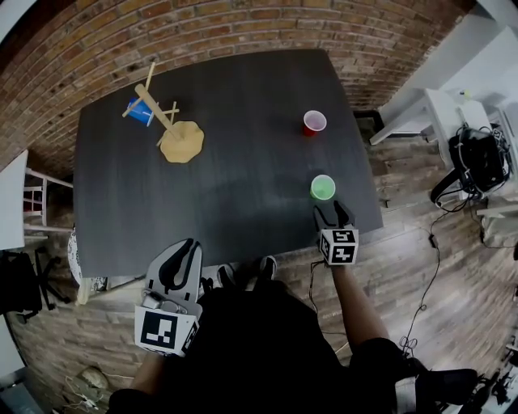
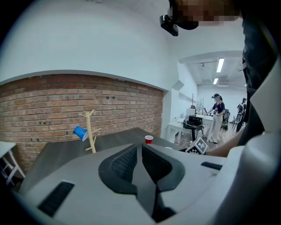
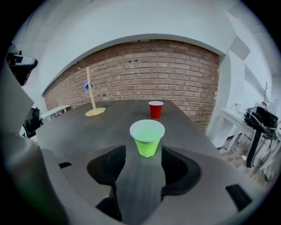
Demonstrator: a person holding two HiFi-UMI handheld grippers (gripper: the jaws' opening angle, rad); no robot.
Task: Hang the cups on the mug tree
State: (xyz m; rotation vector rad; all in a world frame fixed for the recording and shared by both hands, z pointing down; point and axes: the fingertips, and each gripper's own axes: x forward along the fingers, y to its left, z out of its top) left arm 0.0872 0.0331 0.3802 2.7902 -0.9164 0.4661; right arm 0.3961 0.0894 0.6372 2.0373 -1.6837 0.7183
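Green cup [image 3: 147, 137], upright, before right hand-held gripper [image 1: 333, 213]

Tbl [image 1: 243, 162]: mug tree [image 1: 159, 113] L; far cup [image 1: 314, 122], near cup [image 1: 322, 187] R

Matt dark wood-grain table [image 1: 243, 162], pale wooden mug tree [image 1: 166, 121], rough brick wall [image 1: 243, 24]

A dark tabletop [image 1: 243, 186] stands against a red brick wall [image 1: 243, 28], on a wood-plank floor [image 1: 421, 275]. To its right is a white desk [image 1: 425, 105] — black gear [image 1: 476, 158] sits near it. Far off, a person [image 2: 217, 115] stands among more desks.
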